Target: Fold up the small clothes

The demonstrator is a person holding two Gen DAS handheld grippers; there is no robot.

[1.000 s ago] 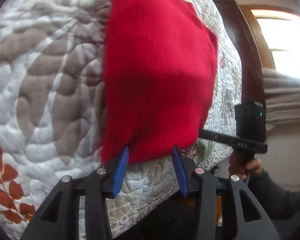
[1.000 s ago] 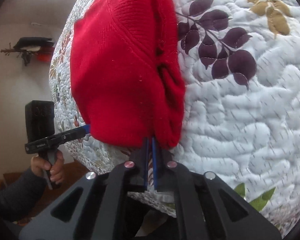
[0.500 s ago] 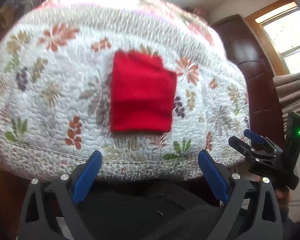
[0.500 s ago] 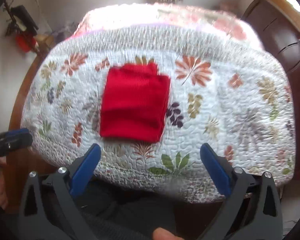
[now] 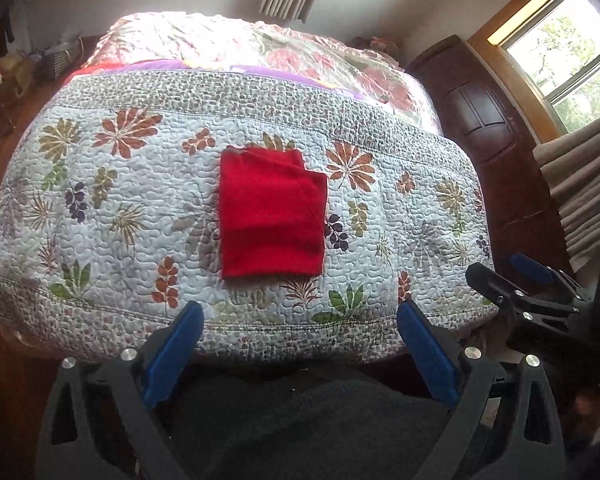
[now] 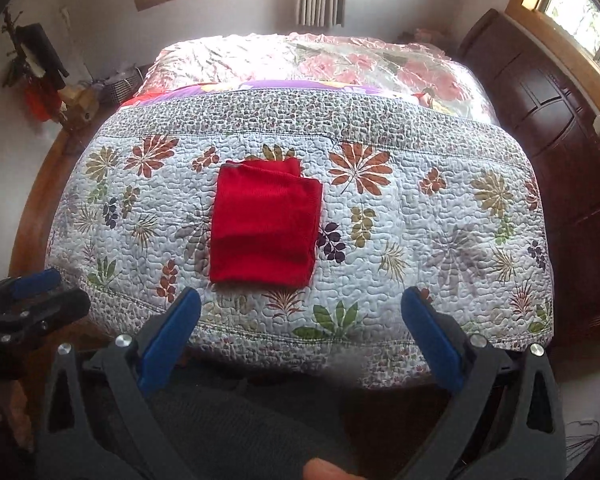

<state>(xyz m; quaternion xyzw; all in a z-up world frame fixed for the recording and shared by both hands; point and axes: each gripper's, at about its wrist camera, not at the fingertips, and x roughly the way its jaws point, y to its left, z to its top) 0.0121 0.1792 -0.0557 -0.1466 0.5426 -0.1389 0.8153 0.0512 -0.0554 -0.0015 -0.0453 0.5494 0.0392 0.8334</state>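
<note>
- Left wrist view now takes in the whole bed (image 5: 440, 184), where a second ago it was filled by red knit at close range; the left claw (image 5: 300, 354) has pulled back off the mattress and sits above the person's dark-clothed lap.
- Its blue pads (image 5: 174, 354) stand wide apart with nothing between them. A second ago they were spread only a little, right at the near hem of the red garment (image 5: 272, 216).
- Right wrist view tells the same story: the right claw (image 6: 300, 344), which a second ago was pressed together at the garment's near edge, now has its pads spread wide and empty, clear of the quilt (image 6: 440, 240).
- Half a second ago both claws were already open and retreating; since then the views have barely shifted, so the withdrawal looks close to finished.
- The red garment lies untouched on the flowered quilt, near the middle of its width and a little back from the near edge. It reads as a compact rectangle, with a narrower under-layer peeking out at the far end.
- Each claw appears at the edge of the other's view, well apart from the cloth.
- My reading: the last fold on this piece is done and released. The stack is slightly uneven at the far end but holds its shape.
- No other clothes show on the bed, so whether another piece follows cannot be told.
</note>
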